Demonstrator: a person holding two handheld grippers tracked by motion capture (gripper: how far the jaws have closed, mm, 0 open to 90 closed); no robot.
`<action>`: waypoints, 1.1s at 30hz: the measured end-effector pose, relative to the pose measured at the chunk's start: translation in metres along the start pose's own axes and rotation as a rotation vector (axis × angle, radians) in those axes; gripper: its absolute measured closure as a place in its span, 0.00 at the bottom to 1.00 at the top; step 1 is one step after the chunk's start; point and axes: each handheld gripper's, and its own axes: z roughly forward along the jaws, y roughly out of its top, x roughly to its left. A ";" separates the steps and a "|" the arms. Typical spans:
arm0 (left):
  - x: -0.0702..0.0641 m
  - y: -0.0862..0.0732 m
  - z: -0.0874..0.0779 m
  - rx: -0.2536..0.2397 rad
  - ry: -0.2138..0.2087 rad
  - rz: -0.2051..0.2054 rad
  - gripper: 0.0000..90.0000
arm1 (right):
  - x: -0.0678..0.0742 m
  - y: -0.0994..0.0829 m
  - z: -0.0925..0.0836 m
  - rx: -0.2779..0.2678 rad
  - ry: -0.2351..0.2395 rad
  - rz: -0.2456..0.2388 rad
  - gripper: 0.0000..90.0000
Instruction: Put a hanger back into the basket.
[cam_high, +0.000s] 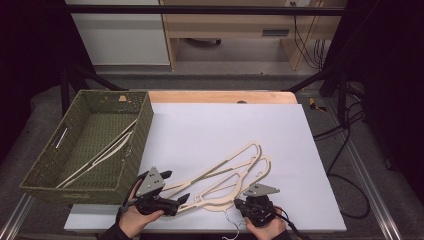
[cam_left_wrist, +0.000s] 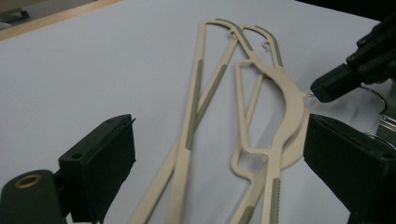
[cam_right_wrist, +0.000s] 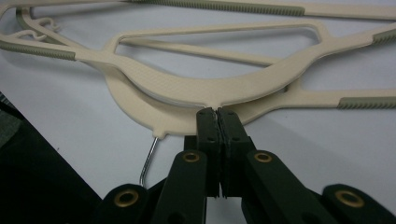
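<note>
Two cream plastic hangers (cam_high: 225, 172) with grey-green grip strips lie stacked on the white board (cam_high: 215, 125), their necks toward the near edge. My right gripper (cam_high: 240, 202) is shut on the wire hook at the neck of the upper hanger (cam_right_wrist: 187, 79), jaws pressed together (cam_right_wrist: 217, 114). The lower hanger's wire hook (cam_right_wrist: 148, 161) curls free just to the left. My left gripper (cam_high: 175, 187) is wide open (cam_left_wrist: 219, 135), its jaws straddling the hangers' long arms (cam_left_wrist: 187, 140) without touching them. The right gripper (cam_left_wrist: 348, 74) appears far right in the left gripper view.
A green woven basket (cam_high: 142, 130) stands at the board's left edge, holding another cream hanger (cam_high: 107, 150). A wooden table edge (cam_high: 220, 96) runs behind the board. Cables (cam_high: 345, 165) lie on the floor to the right.
</note>
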 end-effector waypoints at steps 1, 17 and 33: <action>-0.003 0.001 0.003 0.010 -0.009 0.007 0.10 | 0.000 0.001 -0.001 -0.006 -0.002 -0.004 0.99; -0.045 0.032 0.059 0.175 -0.112 0.171 0.28 | -0.004 0.017 -0.014 0.000 0.007 -0.029 0.99; -0.062 0.030 0.106 0.331 -0.127 0.289 0.66 | -0.002 0.022 -0.020 -0.003 0.000 -0.031 0.99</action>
